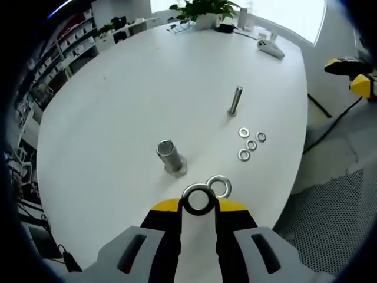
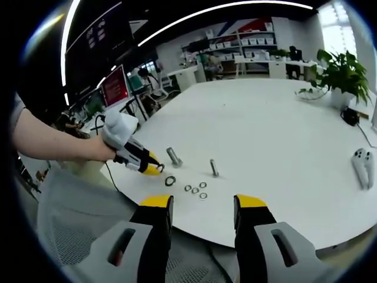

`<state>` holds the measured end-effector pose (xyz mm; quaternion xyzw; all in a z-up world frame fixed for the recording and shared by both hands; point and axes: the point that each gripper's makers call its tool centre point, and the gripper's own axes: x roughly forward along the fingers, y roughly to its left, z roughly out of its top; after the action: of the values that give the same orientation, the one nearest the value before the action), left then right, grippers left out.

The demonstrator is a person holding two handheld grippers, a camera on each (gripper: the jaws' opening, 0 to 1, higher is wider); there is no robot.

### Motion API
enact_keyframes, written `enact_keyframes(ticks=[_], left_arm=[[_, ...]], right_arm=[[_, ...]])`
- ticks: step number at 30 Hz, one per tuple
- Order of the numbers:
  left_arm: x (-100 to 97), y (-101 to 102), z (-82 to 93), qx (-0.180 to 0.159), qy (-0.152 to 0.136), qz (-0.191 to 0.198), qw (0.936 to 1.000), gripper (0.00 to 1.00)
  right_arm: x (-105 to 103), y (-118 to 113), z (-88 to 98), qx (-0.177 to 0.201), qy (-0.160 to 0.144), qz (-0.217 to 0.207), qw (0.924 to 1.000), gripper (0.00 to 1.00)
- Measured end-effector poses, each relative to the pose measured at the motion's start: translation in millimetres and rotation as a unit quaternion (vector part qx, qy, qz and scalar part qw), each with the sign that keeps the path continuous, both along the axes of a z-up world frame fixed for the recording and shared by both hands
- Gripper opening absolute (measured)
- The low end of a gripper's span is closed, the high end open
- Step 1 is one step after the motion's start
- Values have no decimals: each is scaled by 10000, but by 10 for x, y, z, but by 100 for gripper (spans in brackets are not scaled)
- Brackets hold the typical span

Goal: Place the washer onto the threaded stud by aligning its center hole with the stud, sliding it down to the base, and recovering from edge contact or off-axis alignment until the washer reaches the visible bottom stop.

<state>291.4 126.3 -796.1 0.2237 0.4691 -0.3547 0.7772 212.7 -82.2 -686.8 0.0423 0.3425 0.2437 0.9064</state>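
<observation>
Left gripper view: the left gripper [image 1: 199, 207], yellow-tipped, rises from bottom center with its jaws closed narrow on a large washer [image 1: 198, 199], held upright at the tips. A second large washer [image 1: 220, 187] lies flat on the white table [image 1: 118, 100] just beside and right of the held one; contact between them can't be told. Left of center, a thick steel stud on a hex base [image 1: 170, 157] stands upright. Right of center and higher in the frame, a slimmer threaded stud [image 1: 235, 101] stands upright. Four small washers [image 1: 251, 142] cluster below and right of it, lying flat, well apart from the held washer. A potted plant [image 1: 206, 10] sits at top center, and a white controller [image 1: 270, 47] at upper right. No readable writing.

Right gripper view: the right gripper [image 2: 201, 207] sits at bottom center, jaws wide apart, nothing between them. At left of the frame a person's hand [image 2: 103, 147] holds the left gripper, yellow tip down near a washer on the table. The thick stud, slim stud and small washers sit just right of it, center frame. A red monitor [image 2: 115, 86] at upper left shows text too small to read.
</observation>
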Motion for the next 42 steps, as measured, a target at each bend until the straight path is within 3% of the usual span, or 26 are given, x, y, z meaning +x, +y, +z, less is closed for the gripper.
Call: enact_keyframes(ticks=[1, 10, 25, 42], left_arm=[[44, 17, 10, 124, -169, -138, 9997, 19], [85, -59, 102, -71, -230, -30, 9997, 19], [277, -169, 381, -88, -649, -316, 9974, 19], [506, -181, 284, 192, -517, -538, 9970, 19]], right_arm=[[0, 1, 1, -2, -2, 4, 10000, 43], [3, -10, 5, 19, -9, -37, 10000, 43], [1, 1, 3, 22, 7, -16, 10000, 43], [8, -16, 1, 27, 10, -56, 10000, 43]])
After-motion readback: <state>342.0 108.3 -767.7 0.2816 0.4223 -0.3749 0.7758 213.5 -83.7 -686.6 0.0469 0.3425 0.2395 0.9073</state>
